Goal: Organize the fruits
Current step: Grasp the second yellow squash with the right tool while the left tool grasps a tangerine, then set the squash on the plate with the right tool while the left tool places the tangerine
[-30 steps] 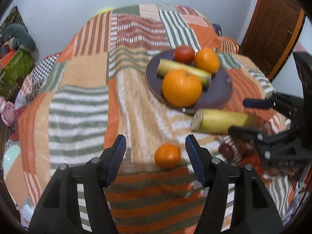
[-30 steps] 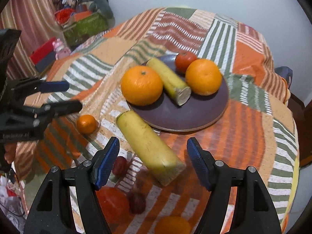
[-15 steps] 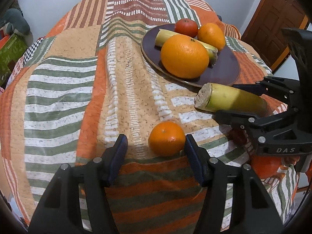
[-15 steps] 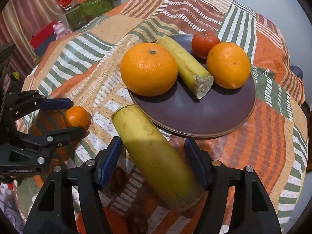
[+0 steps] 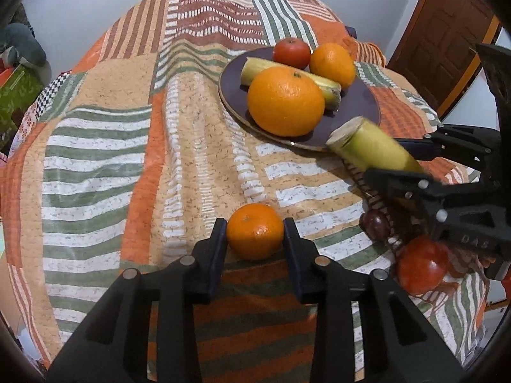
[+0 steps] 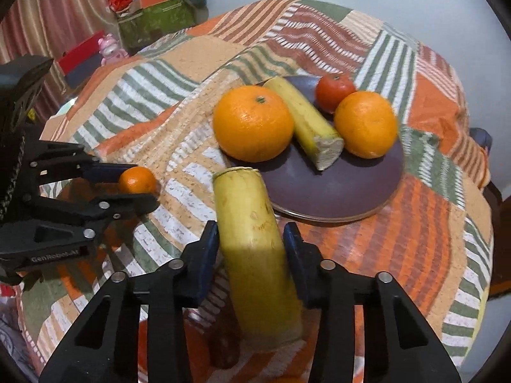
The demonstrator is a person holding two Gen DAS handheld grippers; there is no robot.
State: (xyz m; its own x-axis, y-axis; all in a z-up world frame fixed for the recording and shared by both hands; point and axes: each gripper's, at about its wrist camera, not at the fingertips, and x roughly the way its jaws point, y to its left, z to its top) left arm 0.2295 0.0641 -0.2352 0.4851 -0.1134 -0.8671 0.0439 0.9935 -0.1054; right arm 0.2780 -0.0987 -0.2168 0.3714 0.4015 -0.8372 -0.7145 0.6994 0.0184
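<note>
Fingers of the left hand-held gripper [image 5: 255, 230] pinched a small tangerine [image 5: 255, 231]; the right hand-held gripper [image 6: 250, 239] clasped a banana piece [image 6: 252, 249]; only the left view showed a tomato [image 5: 421, 264] beneath.

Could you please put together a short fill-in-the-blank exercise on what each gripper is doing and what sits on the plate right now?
1. The left gripper is closed around a small ____.
2. The right gripper grips a cut piece of ____.
3. The plate holds two oranges, a banana piece and one ____ fruit.
4. The large orange lies on the plate's ____ colored surface.

Missing words: orange; banana; red; purple
</note>
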